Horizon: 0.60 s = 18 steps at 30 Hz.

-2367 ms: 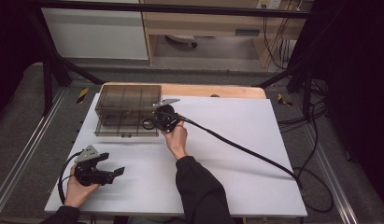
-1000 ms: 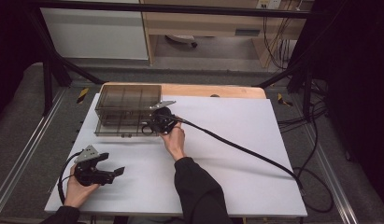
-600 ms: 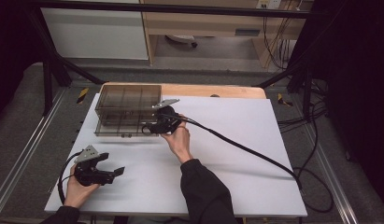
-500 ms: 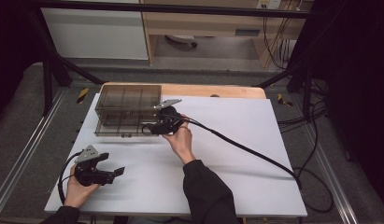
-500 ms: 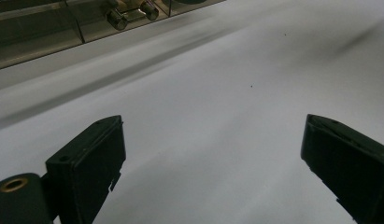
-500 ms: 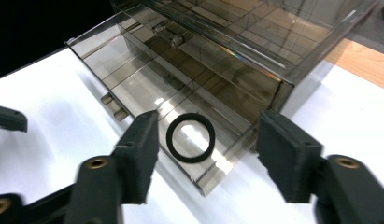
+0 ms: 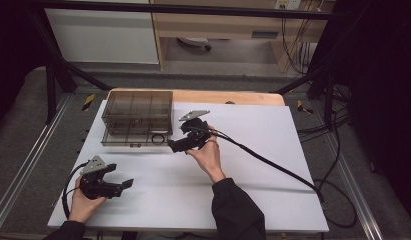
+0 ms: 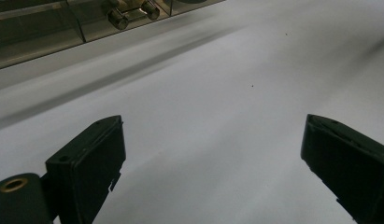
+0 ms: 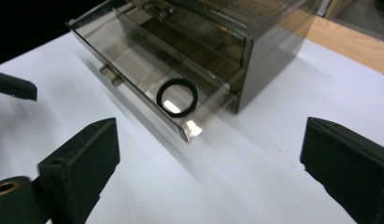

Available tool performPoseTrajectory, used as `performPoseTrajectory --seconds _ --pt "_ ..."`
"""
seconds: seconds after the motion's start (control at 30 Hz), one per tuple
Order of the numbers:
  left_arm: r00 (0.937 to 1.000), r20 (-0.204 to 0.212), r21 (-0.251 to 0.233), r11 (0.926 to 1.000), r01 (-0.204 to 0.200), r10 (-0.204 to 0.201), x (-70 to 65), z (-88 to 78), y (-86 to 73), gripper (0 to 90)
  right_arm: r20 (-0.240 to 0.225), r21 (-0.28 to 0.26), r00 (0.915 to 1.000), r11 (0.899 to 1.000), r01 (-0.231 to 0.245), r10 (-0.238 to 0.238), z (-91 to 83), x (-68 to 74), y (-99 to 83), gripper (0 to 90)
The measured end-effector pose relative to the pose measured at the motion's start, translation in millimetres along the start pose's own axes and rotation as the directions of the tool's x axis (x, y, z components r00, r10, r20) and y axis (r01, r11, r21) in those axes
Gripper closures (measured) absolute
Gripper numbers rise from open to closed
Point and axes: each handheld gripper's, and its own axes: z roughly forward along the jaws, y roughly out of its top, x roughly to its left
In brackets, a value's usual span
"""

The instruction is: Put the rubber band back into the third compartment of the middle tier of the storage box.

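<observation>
A smoked clear drawer box (image 7: 138,107) stands at the table's back left. Its lower drawer (image 9: 133,70) is pulled out, and a black ring (image 7: 158,138) (image 9: 177,97) lies flat in its near right corner. My right gripper (image 7: 174,145) (image 9: 208,158) hovers just right of the drawer front, pointing at it. Its jaws have just been opening and stand open with nothing between them. My left gripper (image 7: 127,184) (image 8: 213,158) rests low at the front left, open over the bare white table (image 8: 217,93). The drawer's two metal knobs (image 8: 129,11) are in the left gripper view.
A black cable (image 7: 273,165) trails from the right gripper across the table to its right edge. A wooden board (image 7: 233,97) lies behind the white sheet (image 7: 253,200). Metal rails (image 7: 23,160) run along both sides of the table.
The right gripper has drawn back from the drawer, to the right and slightly up, and its jaws have opened. The ring now lies in the drawer. The left hand has not moved.
</observation>
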Motion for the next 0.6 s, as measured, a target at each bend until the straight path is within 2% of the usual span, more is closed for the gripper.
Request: performPoseTrajectory --seconds 0.13,0.27,0.6 --pt "1.0 -0.001 0.001 1.0 -0.001 0.001 -0.1 0.2 0.0 6.4 0.004 0.007 1.0 1.0 -0.009 0.009 -7.9 -6.9 -8.9 3.1" --pt "1.0 -0.002 0.002 1.0 0.0 0.0 0.0 0.5 -0.1 6.4 -0.01 0.017 0.9997 1.0 -0.02 0.021 -15.8 -14.1 -18.7 2.9" --pt "1.0 -0.002 0.003 1.0 -0.001 0.001 -0.8 1.0 0.0 6.3 0.012 0.009 0.9991 0.999 -0.041 0.041 -42.2 -32.5 -45.5 1.2"
